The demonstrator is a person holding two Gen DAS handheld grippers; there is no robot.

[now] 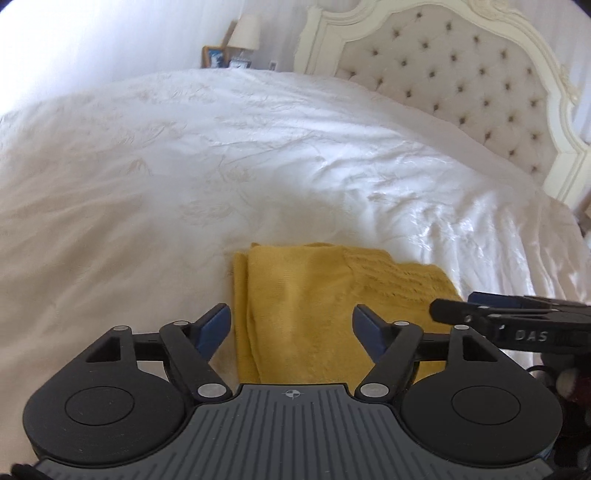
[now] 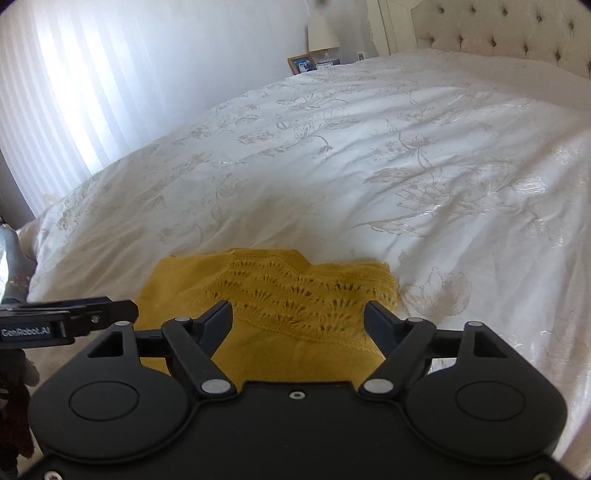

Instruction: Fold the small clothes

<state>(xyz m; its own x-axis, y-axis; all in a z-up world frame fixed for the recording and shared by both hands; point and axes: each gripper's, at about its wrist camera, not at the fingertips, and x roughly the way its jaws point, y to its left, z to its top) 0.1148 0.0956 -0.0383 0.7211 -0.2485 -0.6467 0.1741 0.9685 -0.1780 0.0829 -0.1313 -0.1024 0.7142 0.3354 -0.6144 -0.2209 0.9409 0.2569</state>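
Sweater (image 1: 314, 314): yellow knit, folded, lying flat on the near part of the bed (image 1: 184, 166).
Left gripper (image 1: 291, 328): 2 fingers spread above the sweater, pinching nothing.
Right gripper (image 2: 299, 325): 2 fingers spread over the lacy part, gripping nothing.
Containers: none visible.

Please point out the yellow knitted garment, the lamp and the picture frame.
yellow knitted garment (image 2: 280, 295): right wrist view, lace-knit panel.
lamp (image 2: 322, 33): right wrist view, its shade.
picture frame (image 2: 302, 63): right wrist view, the photo.
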